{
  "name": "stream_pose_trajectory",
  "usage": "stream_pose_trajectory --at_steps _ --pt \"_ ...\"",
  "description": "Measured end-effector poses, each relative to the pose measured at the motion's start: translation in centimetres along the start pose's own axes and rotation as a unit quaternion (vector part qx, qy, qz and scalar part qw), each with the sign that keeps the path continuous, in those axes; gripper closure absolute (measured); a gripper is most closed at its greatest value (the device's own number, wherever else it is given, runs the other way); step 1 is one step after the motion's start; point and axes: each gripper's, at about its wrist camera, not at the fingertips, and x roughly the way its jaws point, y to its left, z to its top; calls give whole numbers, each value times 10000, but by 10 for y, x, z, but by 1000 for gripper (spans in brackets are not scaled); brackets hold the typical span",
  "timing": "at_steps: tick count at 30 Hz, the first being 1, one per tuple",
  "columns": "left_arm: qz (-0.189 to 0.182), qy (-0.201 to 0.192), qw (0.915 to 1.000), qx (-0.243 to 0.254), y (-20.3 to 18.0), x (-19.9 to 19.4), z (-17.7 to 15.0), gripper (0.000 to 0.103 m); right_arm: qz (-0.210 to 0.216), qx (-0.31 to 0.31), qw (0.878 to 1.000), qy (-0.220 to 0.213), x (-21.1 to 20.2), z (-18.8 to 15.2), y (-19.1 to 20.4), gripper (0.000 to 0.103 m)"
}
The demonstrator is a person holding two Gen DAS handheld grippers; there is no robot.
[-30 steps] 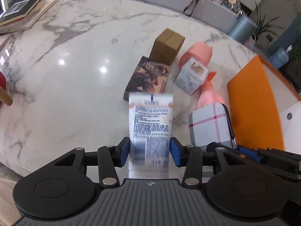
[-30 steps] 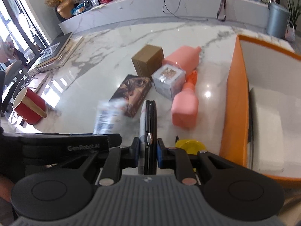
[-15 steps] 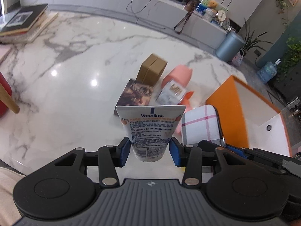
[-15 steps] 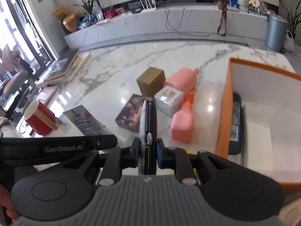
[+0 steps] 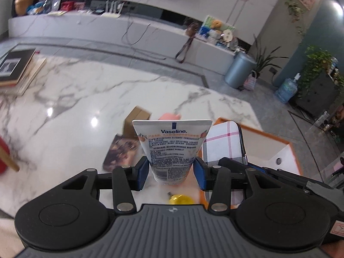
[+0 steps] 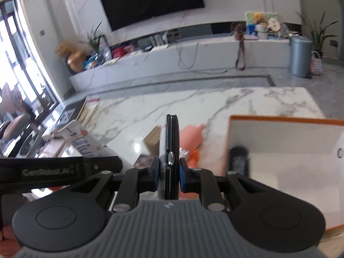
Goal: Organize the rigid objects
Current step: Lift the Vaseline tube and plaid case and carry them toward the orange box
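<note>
My left gripper (image 5: pixel 171 173) is shut on a white Vaseline tube (image 5: pixel 172 148) and holds it upright above the marble table (image 5: pixel 75 107). My right gripper (image 6: pixel 169 174) is shut on a thin plaid-covered case (image 6: pixel 169 150), seen edge-on; the case also shows in the left wrist view (image 5: pixel 223 144). An orange-rimmed white box (image 6: pixel 279 150) lies to the right, with a dark cylinder (image 6: pixel 237 161) inside along its left wall. On the table lie a brown carton (image 5: pixel 135 118), a dark picture box (image 5: pixel 120 150) and pink bottles (image 6: pixel 191 135).
A yellow object (image 5: pixel 180 198) lies just under the left gripper. Books (image 5: pixel 15 68) are stacked at the table's far left. A red cup (image 5: pixel 4 152) stands at the left edge. The left gripper's arm (image 6: pixel 58 169) crosses the right wrist view.
Both grippers have risen and tilted up, carrying the tube and the case higher above the table. The room's far wall has come into view. Both grips are unchanged.
</note>
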Motion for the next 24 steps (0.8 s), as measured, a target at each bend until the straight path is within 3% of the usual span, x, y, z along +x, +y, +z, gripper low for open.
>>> stream_pose_trajectory --at_steps 10,17,24 --pt "-512 24 9970 585 -67 18 18 52 -646 361 9970 -245 -21 11 -64 86" --pt "-832 409 9922 837 -106 56 14 52 -976 631 9931 -147 -22 3 -111 86" --pt "-928 817 9865 1073 -132 93 5 52 -1121 784 9906 87 -11 -8 -146 86"
